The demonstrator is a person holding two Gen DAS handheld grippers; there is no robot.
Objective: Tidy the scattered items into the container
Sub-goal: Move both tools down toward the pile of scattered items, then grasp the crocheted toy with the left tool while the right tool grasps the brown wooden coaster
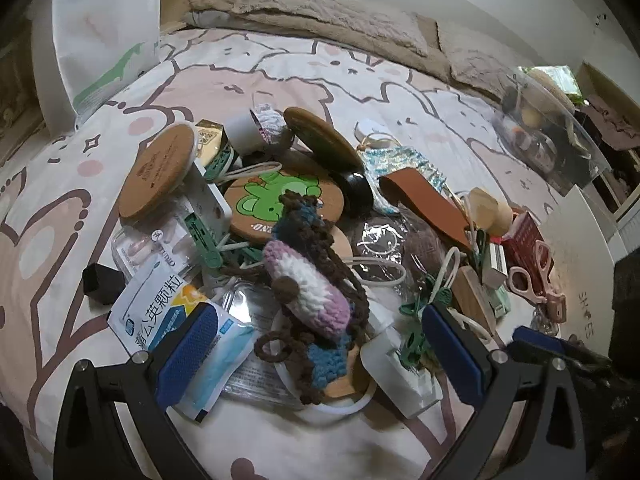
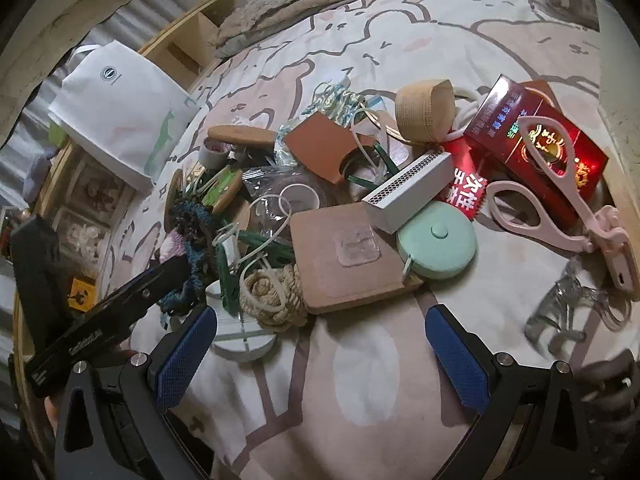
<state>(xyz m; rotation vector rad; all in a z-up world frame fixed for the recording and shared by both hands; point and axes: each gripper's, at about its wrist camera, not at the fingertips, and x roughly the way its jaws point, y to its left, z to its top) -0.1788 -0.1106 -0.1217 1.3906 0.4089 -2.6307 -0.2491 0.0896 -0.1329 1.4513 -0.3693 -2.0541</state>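
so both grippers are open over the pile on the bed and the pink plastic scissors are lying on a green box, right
Not quite: the box is red, not green. In the right wrist view the pink plastic scissors lie across a glossy red box. The rest holds: the left gripper and right gripper are both open over the pile on the bed.

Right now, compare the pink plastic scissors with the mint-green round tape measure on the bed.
The pink plastic scissors are long and thin with open loop handles; the mint-green round tape measure is a compact solid disc. The scissors lie partly across the glossy red box; the tape measure sits against the square wooden coaster beside the white matchbox. Both are pastel plastic and lie flat, untouched by either tool.
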